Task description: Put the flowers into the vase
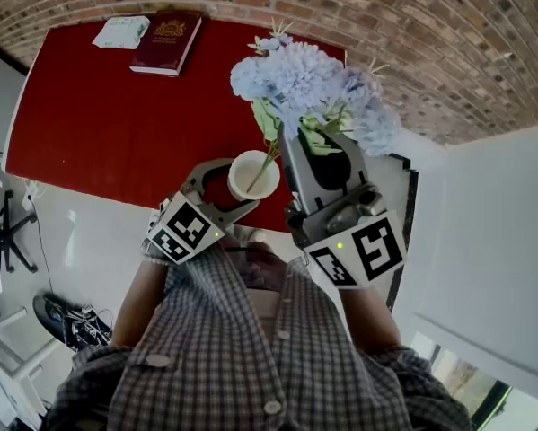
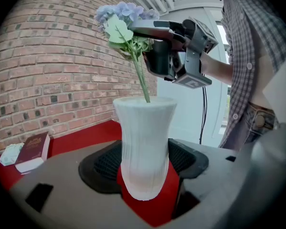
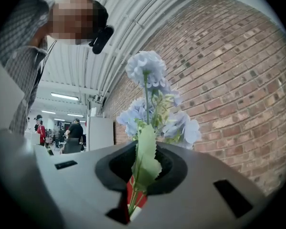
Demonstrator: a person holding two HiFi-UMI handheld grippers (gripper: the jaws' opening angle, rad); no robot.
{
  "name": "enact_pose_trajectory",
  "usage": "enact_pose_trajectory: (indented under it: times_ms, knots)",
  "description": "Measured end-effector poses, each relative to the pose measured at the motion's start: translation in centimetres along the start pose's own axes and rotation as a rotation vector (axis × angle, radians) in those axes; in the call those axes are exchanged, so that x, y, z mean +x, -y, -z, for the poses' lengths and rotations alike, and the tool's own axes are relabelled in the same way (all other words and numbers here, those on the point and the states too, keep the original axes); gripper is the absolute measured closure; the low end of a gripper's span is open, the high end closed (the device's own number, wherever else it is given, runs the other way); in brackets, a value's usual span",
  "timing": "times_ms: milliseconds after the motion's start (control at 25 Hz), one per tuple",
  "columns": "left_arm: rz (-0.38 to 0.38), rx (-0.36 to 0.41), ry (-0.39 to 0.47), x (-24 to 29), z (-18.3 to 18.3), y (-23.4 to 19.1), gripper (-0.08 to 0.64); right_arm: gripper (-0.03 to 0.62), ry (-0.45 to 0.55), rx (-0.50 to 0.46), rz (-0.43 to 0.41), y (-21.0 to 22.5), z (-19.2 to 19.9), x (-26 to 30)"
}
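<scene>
A white ribbed vase (image 1: 253, 175) stands at the near edge of the red table (image 1: 107, 124). My left gripper (image 1: 234, 189) is shut on the vase (image 2: 145, 147), its black pads (image 2: 107, 163) pressing both sides. A bunch of pale blue flowers (image 1: 304, 83) with green leaves is held by its stems in my right gripper (image 1: 318, 153), which is shut on them just right of the vase. The thin green stem (image 2: 143, 82) slants down into the vase mouth. In the right gripper view the flowers (image 3: 150, 113) rise out between the jaws of that gripper (image 3: 140, 178).
A dark red book (image 1: 167, 41) and a white packet (image 1: 120, 32) lie at the table's far edge. A brick wall (image 1: 430, 43) runs behind the table. A white panel (image 1: 493, 241) stands to the right. Several people are far off in the right gripper view.
</scene>
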State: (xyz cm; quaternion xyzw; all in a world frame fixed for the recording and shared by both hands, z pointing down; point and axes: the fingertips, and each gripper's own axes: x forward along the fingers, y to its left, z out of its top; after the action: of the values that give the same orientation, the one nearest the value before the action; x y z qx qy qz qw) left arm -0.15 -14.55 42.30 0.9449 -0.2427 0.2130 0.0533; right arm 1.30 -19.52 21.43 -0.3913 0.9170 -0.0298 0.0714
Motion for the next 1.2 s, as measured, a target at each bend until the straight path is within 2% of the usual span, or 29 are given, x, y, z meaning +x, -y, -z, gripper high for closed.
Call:
enact_pose_trajectory:
  times_ms: [240, 560, 800, 920, 1200]
  knots:
    - [0.002, 0.000, 0.000, 0.0, -0.1, 0.0, 0.247, 0.552, -0.093, -0.085, -0.026, -1.8, 4.4, -0.3]
    - [0.003, -0.003, 0.003, 0.0, -0.1, 0.0, 0.247, 0.548, -0.170, -0.215, -0.066, -3.7, 7.7, -0.4]
    - [0.005, -0.008, 0.004, 0.0, -0.1, -0.1, 0.246, 0.530, -0.318, -0.334, -0.089, -4.7, 10.1, -1.3]
    - [0.007, -0.009, 0.005, 0.0, 0.0, -0.2, 0.246, 0.513, -0.352, -0.364, -0.087, -4.9, 10.7, -1.5]
    - [0.008, -0.011, 0.008, 0.0, 0.0, -0.2, 0.246, 0.404, -0.396, -0.390, -0.085, -4.9, 11.5, -2.5]
